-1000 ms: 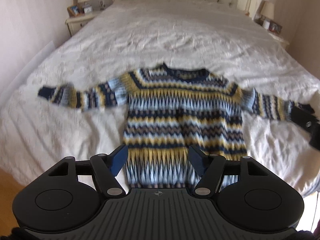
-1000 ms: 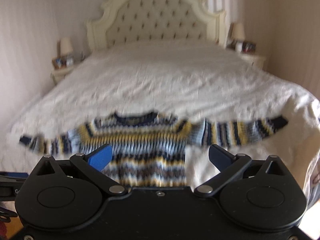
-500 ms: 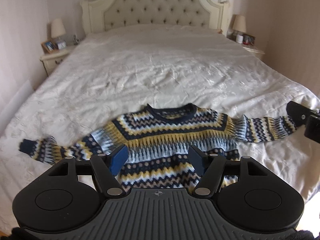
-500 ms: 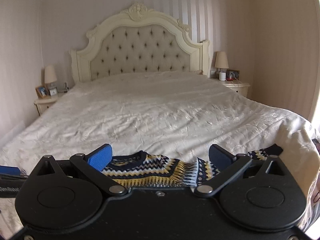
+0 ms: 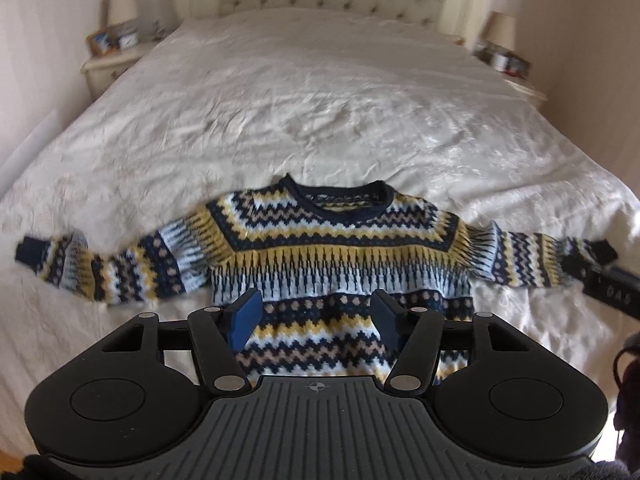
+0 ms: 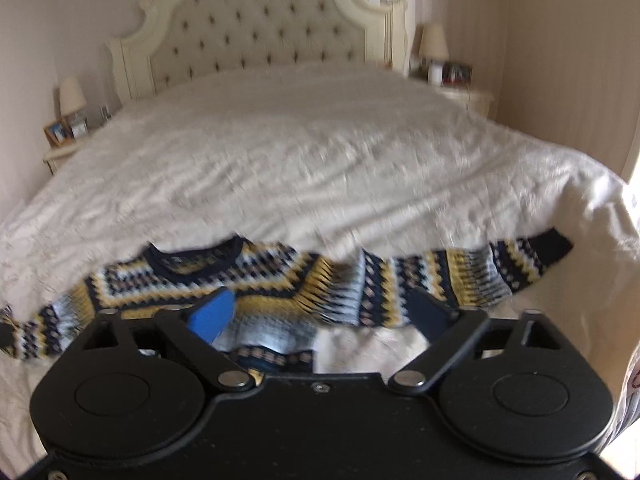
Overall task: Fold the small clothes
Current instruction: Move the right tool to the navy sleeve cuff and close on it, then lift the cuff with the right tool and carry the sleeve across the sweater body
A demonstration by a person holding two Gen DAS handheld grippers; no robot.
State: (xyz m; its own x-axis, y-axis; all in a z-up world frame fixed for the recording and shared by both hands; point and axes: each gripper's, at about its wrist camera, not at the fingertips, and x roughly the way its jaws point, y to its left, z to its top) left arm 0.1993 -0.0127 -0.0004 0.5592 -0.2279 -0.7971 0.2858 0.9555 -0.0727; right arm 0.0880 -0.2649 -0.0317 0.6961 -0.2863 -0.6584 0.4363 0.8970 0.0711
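A small knitted sweater [image 5: 336, 256] with navy, yellow, white and light blue zigzag bands lies flat, front up, near the foot of the bed, both sleeves spread out sideways. My left gripper [image 5: 316, 316] is open and empty, above the sweater's lower body. My right gripper [image 6: 320, 316] is open and empty, above the sweater [image 6: 256, 280] near its right armpit and sleeve. The right gripper's black body [image 5: 612, 292] also shows in the left wrist view, beside the right cuff.
The white quilted bedspread [image 5: 320, 100] covers a wide bed with a tufted cream headboard [image 6: 256, 32]. Nightstands with lamps and photo frames stand at both sides [image 5: 112, 56] [image 6: 452, 80]. The bed's right edge [image 6: 600, 240] drops off beside the right sleeve.
Both wrist views have tilted back down towards the sweater. The sweater has not moved and both grippers stay open.
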